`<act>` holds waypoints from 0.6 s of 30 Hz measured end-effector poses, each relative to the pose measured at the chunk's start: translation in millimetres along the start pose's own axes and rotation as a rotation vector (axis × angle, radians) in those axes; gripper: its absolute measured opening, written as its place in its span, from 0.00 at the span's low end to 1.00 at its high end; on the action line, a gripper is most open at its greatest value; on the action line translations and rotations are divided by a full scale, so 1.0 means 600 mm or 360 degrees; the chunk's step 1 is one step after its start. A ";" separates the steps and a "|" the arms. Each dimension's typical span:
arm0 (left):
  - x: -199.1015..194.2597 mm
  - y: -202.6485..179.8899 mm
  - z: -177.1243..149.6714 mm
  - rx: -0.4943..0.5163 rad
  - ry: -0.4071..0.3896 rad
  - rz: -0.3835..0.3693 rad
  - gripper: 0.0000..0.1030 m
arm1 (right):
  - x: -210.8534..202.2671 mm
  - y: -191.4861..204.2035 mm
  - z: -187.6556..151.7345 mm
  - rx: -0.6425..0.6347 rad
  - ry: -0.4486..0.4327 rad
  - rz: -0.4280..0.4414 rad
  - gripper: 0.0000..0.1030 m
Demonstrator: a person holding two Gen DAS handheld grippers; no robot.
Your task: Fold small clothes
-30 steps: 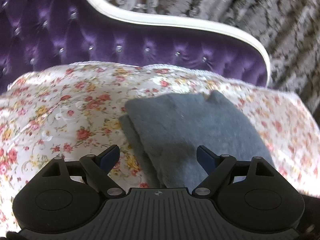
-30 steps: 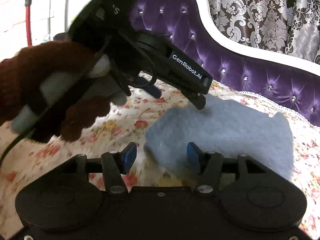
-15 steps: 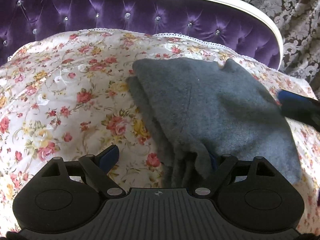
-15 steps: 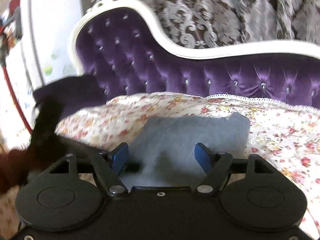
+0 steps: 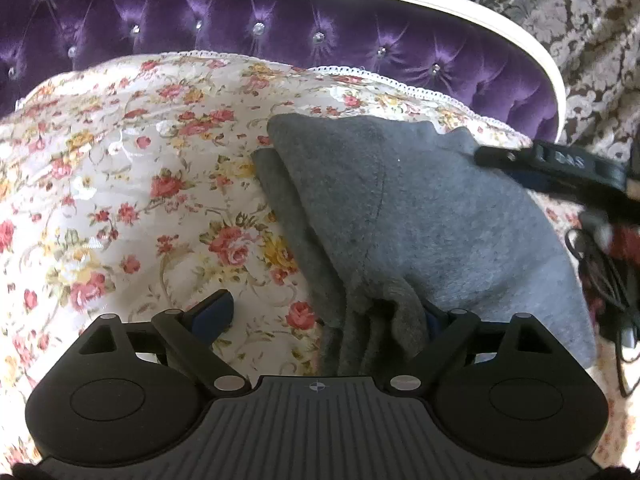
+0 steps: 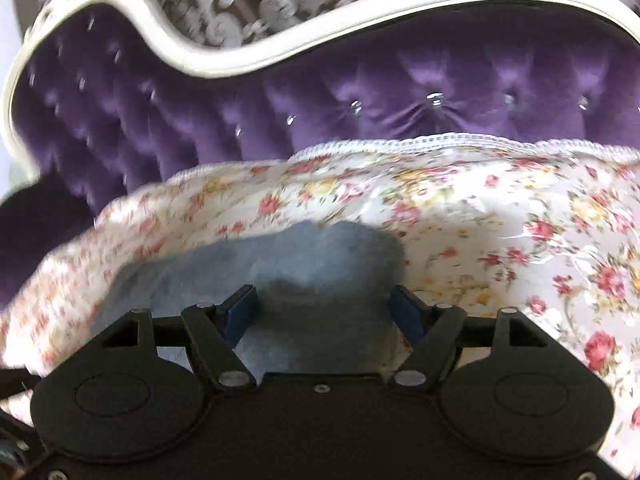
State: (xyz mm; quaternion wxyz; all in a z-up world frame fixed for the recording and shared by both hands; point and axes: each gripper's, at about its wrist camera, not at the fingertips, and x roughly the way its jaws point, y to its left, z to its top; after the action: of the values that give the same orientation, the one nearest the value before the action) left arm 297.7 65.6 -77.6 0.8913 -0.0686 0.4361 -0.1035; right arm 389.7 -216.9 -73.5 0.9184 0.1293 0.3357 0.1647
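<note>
Cloth: grey garment [image 5: 420, 216] folded, mid floral cover [image 5: 120, 184].
Left gripper [image 5: 326, 312]: your jaws opening, bunched corner between, unpinched.
Right gripper [image 6: 322, 310]: released, straddling cloth.
Risk: lift carelessly — finger snags, fold undone.

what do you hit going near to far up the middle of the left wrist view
left gripper → bunched near edge of the grey folded garment → floral bedspread with its white lace edge → purple tufted headboard → patterned curtain
</note>
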 end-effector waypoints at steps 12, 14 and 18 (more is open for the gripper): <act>0.004 0.006 0.002 -0.0219 0.0048 -0.0290 0.88 | -0.023 -0.055 -0.050 0.0367 0.0129 0.0427 0.78; 0.012 0.003 0.006 -0.0224 0.0038 -0.0322 0.90 | -0.017 -0.049 -0.051 0.0328 0.0108 0.0447 0.82; 0.029 -0.002 0.018 -0.0264 0.0010 -0.0396 0.92 | 0.001 -0.034 -0.044 0.0287 0.0105 0.0495 0.87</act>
State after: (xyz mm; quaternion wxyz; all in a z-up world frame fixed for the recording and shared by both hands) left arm 316.4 60.4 -84.3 0.8615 -0.1952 0.4340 -0.1770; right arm 377.0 -231.8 -100.4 0.8550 0.2561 0.3550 0.2781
